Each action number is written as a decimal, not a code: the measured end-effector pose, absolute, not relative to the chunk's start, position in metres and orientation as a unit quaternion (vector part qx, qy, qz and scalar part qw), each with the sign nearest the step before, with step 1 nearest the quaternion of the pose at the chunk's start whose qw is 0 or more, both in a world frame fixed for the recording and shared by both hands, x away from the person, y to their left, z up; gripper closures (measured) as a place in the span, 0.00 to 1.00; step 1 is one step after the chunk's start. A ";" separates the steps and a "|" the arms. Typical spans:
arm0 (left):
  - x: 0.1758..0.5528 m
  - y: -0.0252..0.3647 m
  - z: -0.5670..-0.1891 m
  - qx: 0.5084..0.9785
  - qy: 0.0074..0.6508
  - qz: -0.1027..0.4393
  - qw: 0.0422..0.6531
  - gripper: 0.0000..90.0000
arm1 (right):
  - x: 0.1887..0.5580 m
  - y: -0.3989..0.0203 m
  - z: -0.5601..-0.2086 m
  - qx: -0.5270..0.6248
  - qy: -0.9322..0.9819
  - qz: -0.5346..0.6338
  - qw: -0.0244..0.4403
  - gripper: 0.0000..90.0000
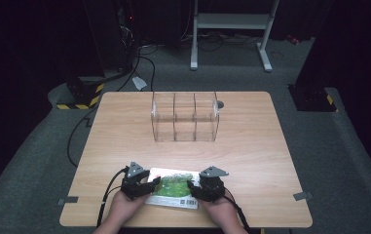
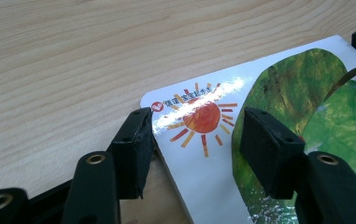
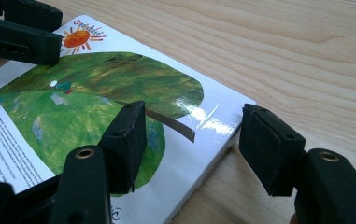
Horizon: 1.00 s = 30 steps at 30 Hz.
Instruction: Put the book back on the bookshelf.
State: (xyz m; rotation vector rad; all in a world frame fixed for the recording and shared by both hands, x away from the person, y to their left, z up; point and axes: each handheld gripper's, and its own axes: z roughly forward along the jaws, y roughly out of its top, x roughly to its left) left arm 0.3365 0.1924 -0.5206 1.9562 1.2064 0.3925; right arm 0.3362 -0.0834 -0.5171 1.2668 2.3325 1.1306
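A glossy white board book with a green leaf and an orange sun on its cover (image 1: 173,187) is seen lying flat at the near edge of the light wooden bench (image 1: 251,146), between the two hands. From the high view the left gripper (image 1: 150,186) is placed at the book's left end and the right gripper (image 1: 193,187) at its right end; a clear plastic three-compartment box (image 1: 185,117) stands well apart near the bench's middle, and a white metal frame (image 1: 231,29) is seen on the floor beyond.

The left gripper view brings out what the high view leaves too small: the sun (image 2: 203,116) at a rounded corner of the book (image 2: 213,186), with a small red round logo and a line of red characters beside it, too fine to be read. The left gripper (image 2: 192,140) is spread, one jaw at the book's edge, the other over the cover.

In the right gripper view the book's thickness (image 3: 203,172) and a block of small black print along its near edge are shown, unreadable. The right gripper (image 3: 189,140) is spread astride a corner; whether its pads press cannot be told.
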 end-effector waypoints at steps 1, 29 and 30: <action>0.338 0.191 -0.521 0.771 0.475 0.156 0.394 0.49 | 0.337 -0.085 -0.517 0.437 0.801 0.388 0.129 0.46; 0.347 0.174 -0.523 0.765 0.486 0.130 0.402 0.41 | 0.343 -0.107 -0.515 0.458 0.795 0.376 0.129 0.35; 0.343 0.174 -0.523 0.765 0.486 0.127 0.403 0.40 | 0.339 -0.108 -0.515 0.459 0.794 0.377 0.126 0.33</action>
